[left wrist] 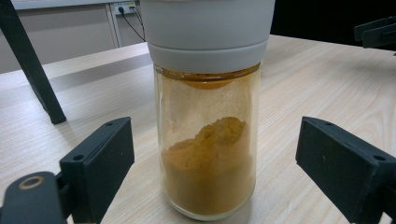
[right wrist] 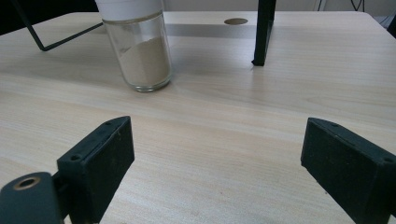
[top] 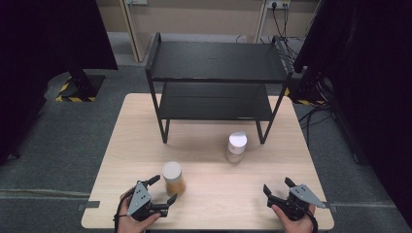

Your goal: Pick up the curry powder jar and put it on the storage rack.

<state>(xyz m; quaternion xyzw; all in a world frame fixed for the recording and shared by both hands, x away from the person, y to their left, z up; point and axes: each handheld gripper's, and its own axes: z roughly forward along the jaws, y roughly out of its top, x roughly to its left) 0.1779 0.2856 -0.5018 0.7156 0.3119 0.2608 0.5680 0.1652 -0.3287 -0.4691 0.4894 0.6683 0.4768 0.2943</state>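
Note:
A glass jar of orange-yellow powder (top: 173,178) with a white lid stands near the table's front left. My left gripper (top: 163,189) is open right beside it, and in the left gripper view the orange jar (left wrist: 208,154) stands between the two jaws with gaps on both sides. A second glass jar with pale beige powder (top: 236,147) and a white lid stands mid-table, in front of the shelf. My right gripper (top: 277,185) is open at the front right with nothing between its jaws; the beige jar (right wrist: 140,49) stands well ahead of it, to the left.
A black two-tier metal shelf (top: 214,82) stands at the back of the wooden table (top: 214,204); one of its legs (right wrist: 263,32) rises ahead of the right gripper. The shelf's tiers hold nothing. Bare tabletop lies between the two grippers.

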